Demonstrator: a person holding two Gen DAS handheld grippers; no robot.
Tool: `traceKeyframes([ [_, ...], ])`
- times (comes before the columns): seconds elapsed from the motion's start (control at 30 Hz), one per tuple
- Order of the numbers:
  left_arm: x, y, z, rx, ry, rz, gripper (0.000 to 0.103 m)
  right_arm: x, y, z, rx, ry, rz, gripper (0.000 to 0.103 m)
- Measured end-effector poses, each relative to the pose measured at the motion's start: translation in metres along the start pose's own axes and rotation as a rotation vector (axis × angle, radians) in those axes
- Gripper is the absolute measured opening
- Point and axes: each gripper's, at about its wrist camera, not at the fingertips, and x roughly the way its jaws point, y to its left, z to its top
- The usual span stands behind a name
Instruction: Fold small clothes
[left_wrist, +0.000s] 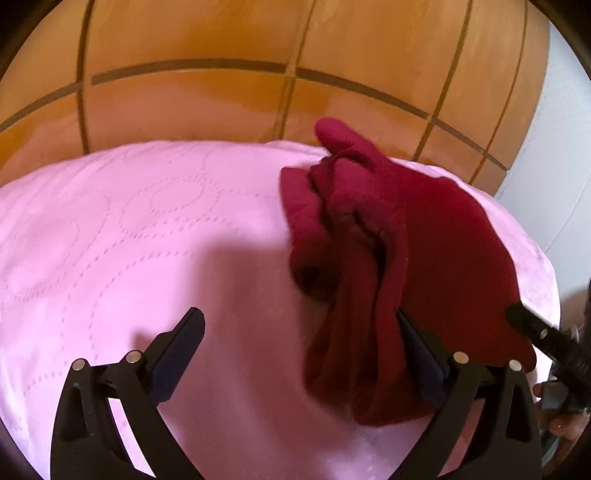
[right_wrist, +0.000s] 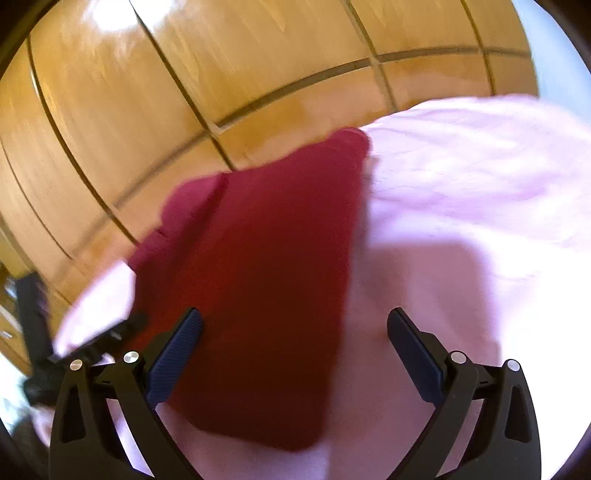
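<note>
Dark red garment (left_wrist: 388, 258) lies bunched on pink quilted cover (left_wrist: 129, 240), near cover's far edge, one end poking over edge toward orange tiled floor (left_wrist: 221, 103). Left gripper (left_wrist: 299, 343) jaws spread wide, right finger touching garment's near fold, nothing pinched. Right gripper (right_wrist: 295, 343) also spread apart above garment's near end, clamping nothing; view blurred

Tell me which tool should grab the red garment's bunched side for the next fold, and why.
Left, probably. The left tool is open with the red garment's bunched folds between its fingers, on the pink cover. The right tool, also open, hovers over the flat, smooth part.
</note>
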Motion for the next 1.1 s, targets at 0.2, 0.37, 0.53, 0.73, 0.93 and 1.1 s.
traceKeyframes([
  [0.2, -0.007, 0.003, -0.005, -0.012, 0.027, -0.009, 0.1, 0.0, 0.002, -0.004, 0.026, 0.07, -0.082, 0.099],
  [0.37, -0.043, -0.009, -0.023, 0.05, -0.02, -0.012, 0.101, -0.034, 0.005, -0.014, 0.072, 0.055, -0.122, 0.099],
  [0.53, -0.076, -0.019, -0.036, 0.082, -0.101, 0.084, 0.101, -0.062, 0.028, -0.021, -0.035, -0.008, -0.234, 0.099],
  [0.73, -0.114, -0.031, -0.041, 0.058, -0.163, 0.129, 0.101, -0.104, 0.056, -0.03, -0.098, -0.109, -0.306, 0.099],
  [0.93, -0.143, -0.049, -0.05, 0.115, -0.22, 0.288, 0.101, -0.13, 0.067, -0.04, -0.129, -0.179, -0.301, 0.099],
  [1.1, -0.155, -0.06, -0.054, 0.135, -0.24, 0.29, 0.101, -0.135, 0.068, -0.041, -0.137, -0.186, -0.3, 0.099],
])
